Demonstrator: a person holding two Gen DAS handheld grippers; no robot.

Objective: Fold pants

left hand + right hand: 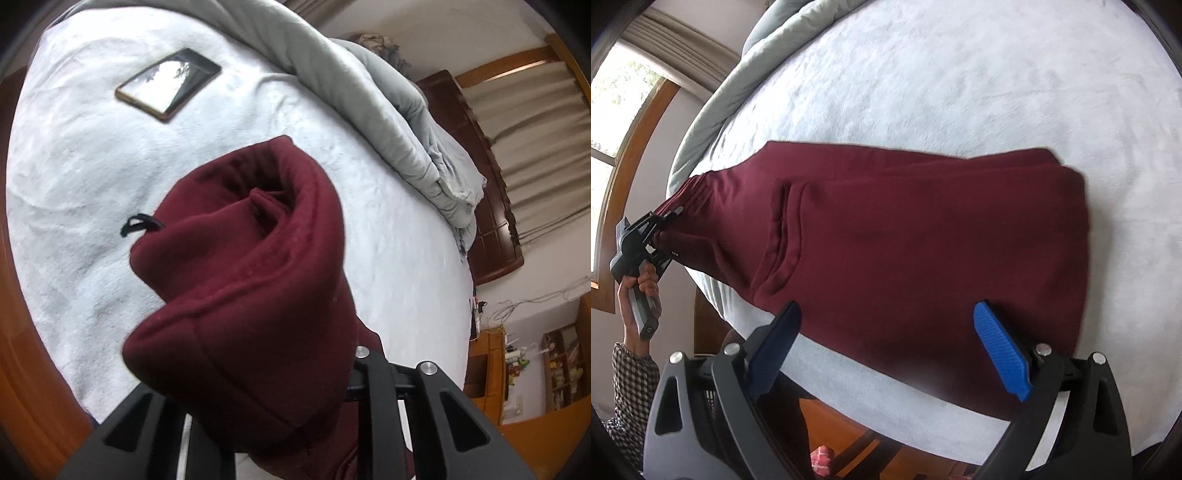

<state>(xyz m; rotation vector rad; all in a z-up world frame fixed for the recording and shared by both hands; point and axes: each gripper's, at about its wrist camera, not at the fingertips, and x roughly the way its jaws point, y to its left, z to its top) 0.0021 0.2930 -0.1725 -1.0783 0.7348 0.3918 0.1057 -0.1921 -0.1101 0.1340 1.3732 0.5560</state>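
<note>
The dark red pants lie folded lengthwise on the white bed cover. My left gripper is shut on the waistband end and lifts it off the bed's left edge. In the left wrist view the bunched red pants fill the space between the fingers and hide the tips; a black drawstring pokes out. My right gripper is open, its blue pads just above the near edge of the pants, touching nothing.
A smartphone lies on the bed beyond the pants. A grey duvet is heaped along the bed's far side. Wooden bed frame, curtains and shelves surround the bed.
</note>
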